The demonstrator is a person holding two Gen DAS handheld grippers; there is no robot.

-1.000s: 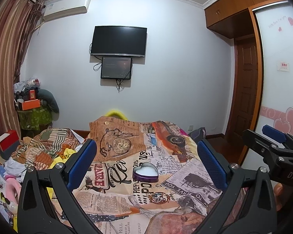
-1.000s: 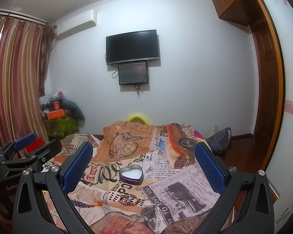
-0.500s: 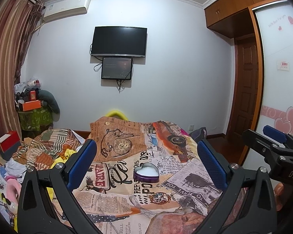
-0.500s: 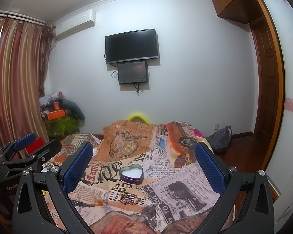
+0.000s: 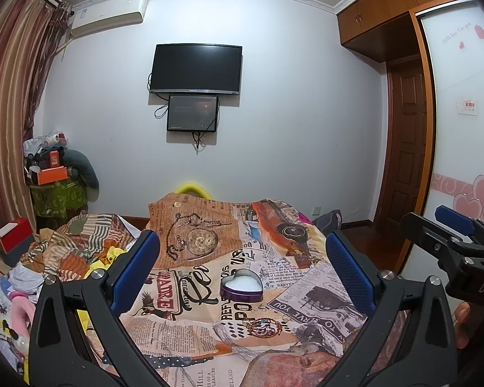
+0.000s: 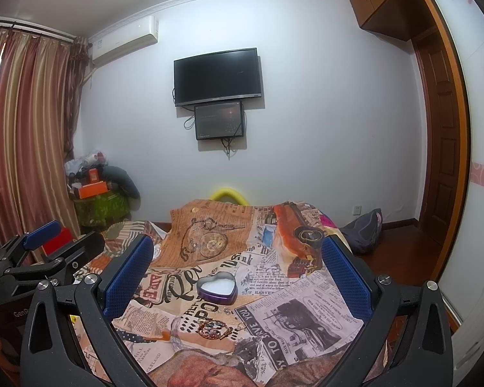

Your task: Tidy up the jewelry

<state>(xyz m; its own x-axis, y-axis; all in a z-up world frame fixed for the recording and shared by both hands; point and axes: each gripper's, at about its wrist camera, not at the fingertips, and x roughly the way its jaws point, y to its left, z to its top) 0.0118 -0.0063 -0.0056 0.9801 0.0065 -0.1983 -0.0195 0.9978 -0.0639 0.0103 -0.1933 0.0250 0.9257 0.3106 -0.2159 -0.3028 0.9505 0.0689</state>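
A purple heart-shaped tin [image 5: 241,288] with a white lining stands open on a cloth printed like old newspaper [image 5: 190,325]. It also shows in the right wrist view [image 6: 216,288]. A round gold brooch-like piece of jewelry [image 5: 264,326] lies just in front of the tin, also seen in the right wrist view [image 6: 213,328], with small rings beside it. My left gripper [image 5: 242,267] is open and empty, held above the cloth. My right gripper [image 6: 237,267] is open and empty too. Each gripper shows at the edge of the other's view.
A heap of clothes and toys [image 5: 64,258] lies left of the cloth. A dark bag [image 6: 364,230] sits on the floor at the right, near a wooden door [image 6: 442,148]. A TV [image 5: 195,68] hangs on the far wall.
Both views have shifted only slightly; the tin sits a touch lower and nearer in the frames. Both grippers stay open and empty.
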